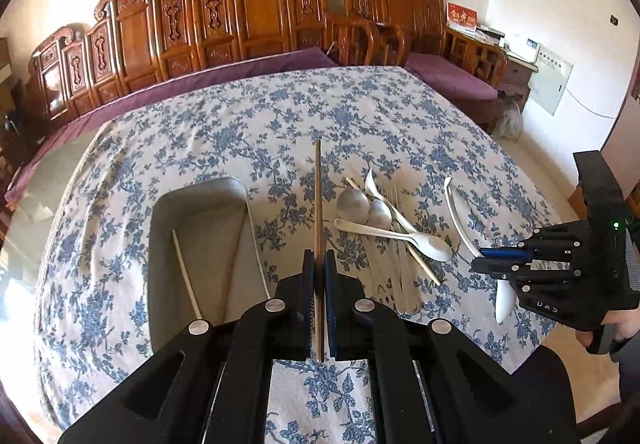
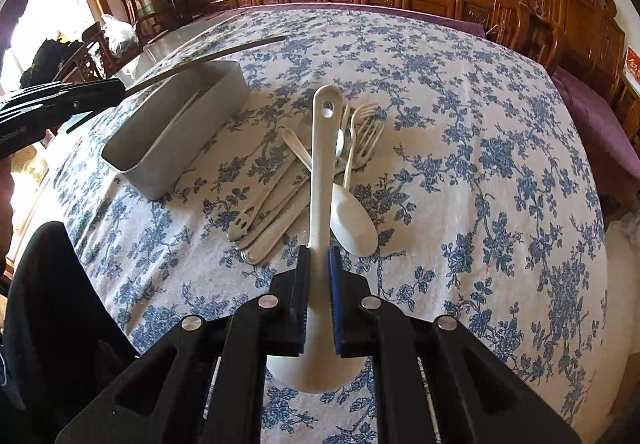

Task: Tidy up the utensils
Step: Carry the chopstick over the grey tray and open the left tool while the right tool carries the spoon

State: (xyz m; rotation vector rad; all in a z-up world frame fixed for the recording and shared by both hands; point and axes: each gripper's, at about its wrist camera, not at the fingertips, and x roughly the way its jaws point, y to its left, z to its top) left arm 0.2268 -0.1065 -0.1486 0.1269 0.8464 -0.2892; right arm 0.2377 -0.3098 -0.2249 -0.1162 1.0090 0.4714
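On the left of the tabletop [image 1: 400, 116], which is covered in a blue-flowered cloth, stands a grey metal bin [image 1: 200, 204]. A pale chopstick [image 1: 186, 272] lies slanted inside it. Just right of the bin, the left gripper [image 1: 319, 264] is clamped tight on a dark brown chopstick [image 1: 318, 196] that points straight ahead along the fingers, lifted off the cloth. Further right lies the loose pile — metal spoons [image 1: 352, 204], a white spoon [image 1: 424, 244], pale forks [image 2: 366, 128] and flat plastic cutlery [image 2: 272, 216], overlapping one another. Rightmost, the right gripper [image 2: 319, 256] pinches the handle of a white ladle [image 2: 324, 148] — its bowl sits under the gripper body and its holed handle end points out over the pile.
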